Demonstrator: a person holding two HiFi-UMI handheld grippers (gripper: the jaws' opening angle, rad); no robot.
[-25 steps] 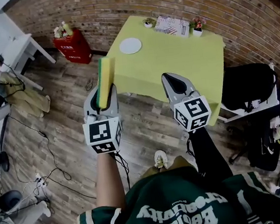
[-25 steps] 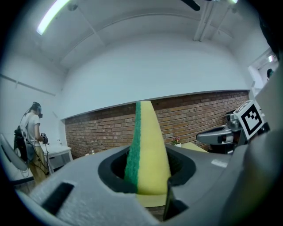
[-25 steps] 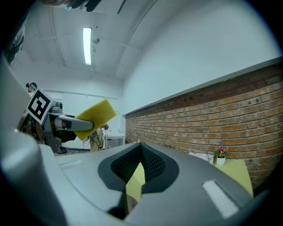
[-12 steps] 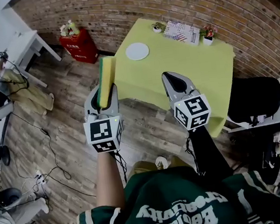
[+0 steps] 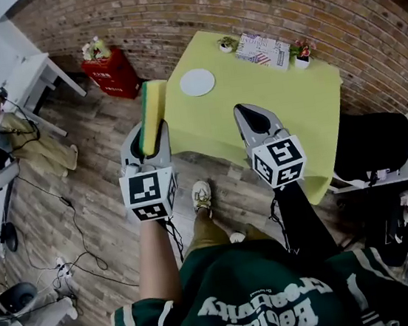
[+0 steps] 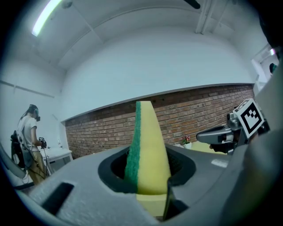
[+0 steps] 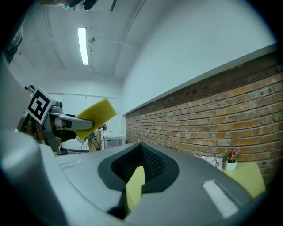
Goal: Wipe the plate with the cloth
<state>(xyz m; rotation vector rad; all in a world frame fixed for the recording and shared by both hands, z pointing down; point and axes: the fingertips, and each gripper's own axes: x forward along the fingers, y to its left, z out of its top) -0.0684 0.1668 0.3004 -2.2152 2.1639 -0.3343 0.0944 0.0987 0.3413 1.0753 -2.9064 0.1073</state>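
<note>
While the left gripper (image 5: 146, 138) pinches a sponge (image 5: 153, 104) (green-backed), the right gripper (image 5: 246, 111) is closed

1. The left tongs (image 5: 150, 136) point forward, jaws closed on a sponge (image 5: 153, 109) that stands on edge between them.
2. The right tongs (image 5: 250, 114) are held level beside them, jaws together, nothing between.
3. The left forearm (image 5: 158, 265) is bare and the right forearm (image 5: 306, 227) is dark-sleeved; both reach forward.

Yellow-green table (image 5: 272, 112): white plate (image 5: 197, 82); at far edge booklet (image 5: 262, 50) between green plant (image 5: 227, 43), flower pot (image 5: 300, 52).
</note>
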